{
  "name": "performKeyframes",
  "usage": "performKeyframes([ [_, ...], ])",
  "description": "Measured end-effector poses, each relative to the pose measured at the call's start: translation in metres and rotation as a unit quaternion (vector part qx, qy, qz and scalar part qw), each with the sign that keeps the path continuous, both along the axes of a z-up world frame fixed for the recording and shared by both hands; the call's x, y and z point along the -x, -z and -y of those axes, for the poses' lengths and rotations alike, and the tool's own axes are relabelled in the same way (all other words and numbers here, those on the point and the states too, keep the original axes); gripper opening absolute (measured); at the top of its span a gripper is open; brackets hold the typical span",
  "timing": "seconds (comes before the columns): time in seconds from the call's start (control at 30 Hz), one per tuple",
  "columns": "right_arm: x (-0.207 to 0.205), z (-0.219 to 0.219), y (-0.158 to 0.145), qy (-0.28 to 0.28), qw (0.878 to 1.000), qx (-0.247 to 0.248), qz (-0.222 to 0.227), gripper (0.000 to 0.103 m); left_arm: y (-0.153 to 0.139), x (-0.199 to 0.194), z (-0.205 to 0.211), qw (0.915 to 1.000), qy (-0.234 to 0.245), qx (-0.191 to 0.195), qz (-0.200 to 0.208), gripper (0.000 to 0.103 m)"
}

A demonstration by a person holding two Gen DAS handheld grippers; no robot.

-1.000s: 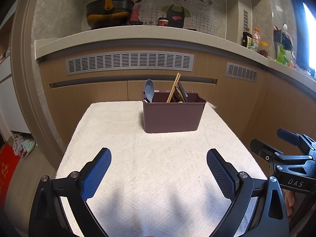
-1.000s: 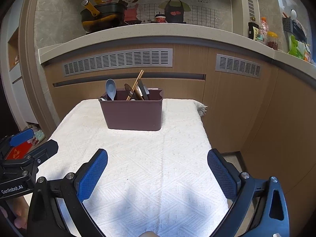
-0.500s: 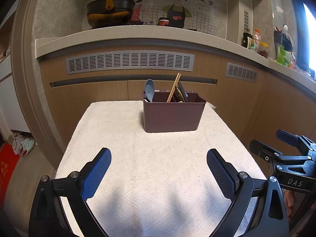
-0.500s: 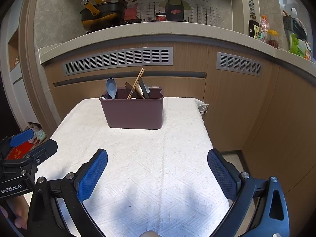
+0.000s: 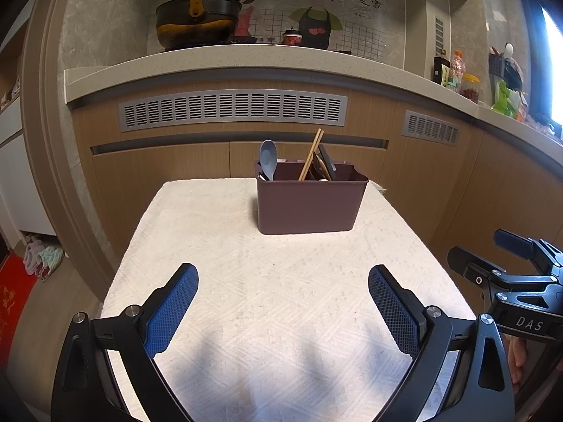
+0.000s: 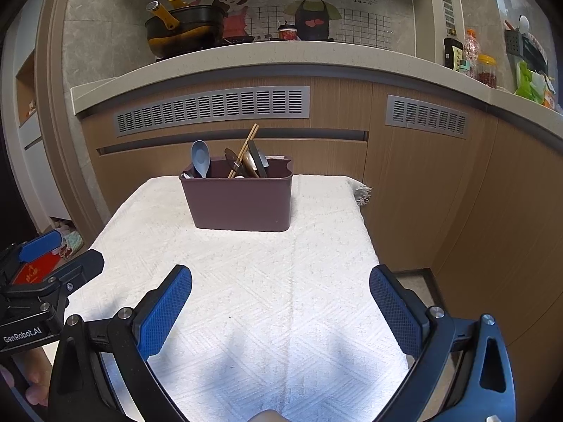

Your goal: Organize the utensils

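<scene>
We hold the left gripper (image 5: 283, 299) and right gripper (image 6: 280, 297) spread wide and empty, well short of the brown caddy (image 5: 309, 204) on the cloth-covered surface (image 5: 246, 281) — its chopsticks (image 5: 311, 154) and blue spoon (image 5: 268, 156) look light, stiff, likely slippery, best pinched at their protruding tops.

Bare cloth-covered worktop (image 5: 281, 299) is presented ahead of both wide-spread grippers. The far end is obstructed by the utensil bin (image 5: 309, 204), backed by the cabinet front (image 5: 158, 168).

Utensil caddy (image 5: 309, 202) on tabletop (image 5: 218, 246) far end, spoon (image 5: 268, 157) in left side, chopsticks (image 5: 311, 153) mid, kitchen counter (image 5: 246, 59) behind.
</scene>
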State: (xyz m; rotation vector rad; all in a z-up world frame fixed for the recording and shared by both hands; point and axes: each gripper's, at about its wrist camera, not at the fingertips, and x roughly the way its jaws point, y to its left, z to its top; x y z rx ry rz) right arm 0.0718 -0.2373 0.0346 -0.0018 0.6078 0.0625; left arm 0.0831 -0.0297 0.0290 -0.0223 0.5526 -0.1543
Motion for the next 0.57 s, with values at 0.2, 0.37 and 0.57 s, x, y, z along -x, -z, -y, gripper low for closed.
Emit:
performKeyframes([
  [0.2,0.0019,0.0002,-0.0023,0.001,1.0,0.001,0.005,0.101,-0.0004,0.0006,-0.0012,1.0,-0.001,0.0,0.001,0.097],
  [0.37,0.0022,-0.0007,-0.0025,-0.001,1.0,0.004,0.004,0.101,-0.0004,0.0006,-0.0016,1.0,-0.002,-0.001,0.001,0.097],
  [0.57,0.0032,-0.0005,-0.0035,-0.003,1.0,0.0,0.01,0.101,-0.001,0.0024,-0.0027,1.0,-0.007,-0.001,0.0,0.099],
])
